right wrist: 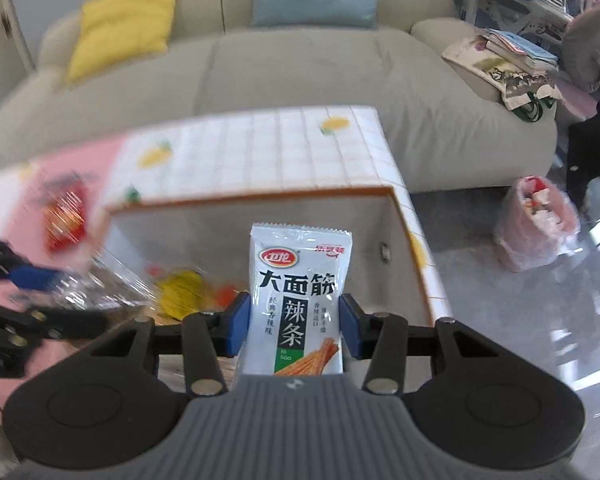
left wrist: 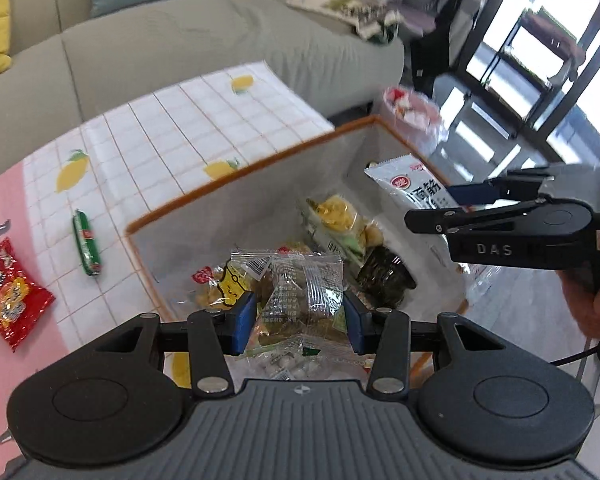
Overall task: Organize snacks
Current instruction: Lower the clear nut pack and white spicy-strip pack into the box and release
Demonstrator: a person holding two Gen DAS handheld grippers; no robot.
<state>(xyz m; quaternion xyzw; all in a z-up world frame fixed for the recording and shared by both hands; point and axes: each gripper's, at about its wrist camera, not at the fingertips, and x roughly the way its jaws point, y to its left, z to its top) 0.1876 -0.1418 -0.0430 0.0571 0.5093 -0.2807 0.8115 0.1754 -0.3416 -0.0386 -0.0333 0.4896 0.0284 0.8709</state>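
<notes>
Left gripper (left wrist: 300, 316): fingers closed on a clear packet (left wrist: 306, 292), held over the box (left wrist: 236, 190). Right gripper (right wrist: 294, 326): fingers clamp a white packet (right wrist: 300, 292) upright above the same box. Sausage (left wrist: 86, 242) and red bag (left wrist: 10, 292) lie on the desk (left wrist: 172, 128).

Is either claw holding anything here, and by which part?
Both. The left claw pinches a clear snack packet by its side edges. The right claw grips the white spicy-strip packet across its lower half, upright.
</notes>
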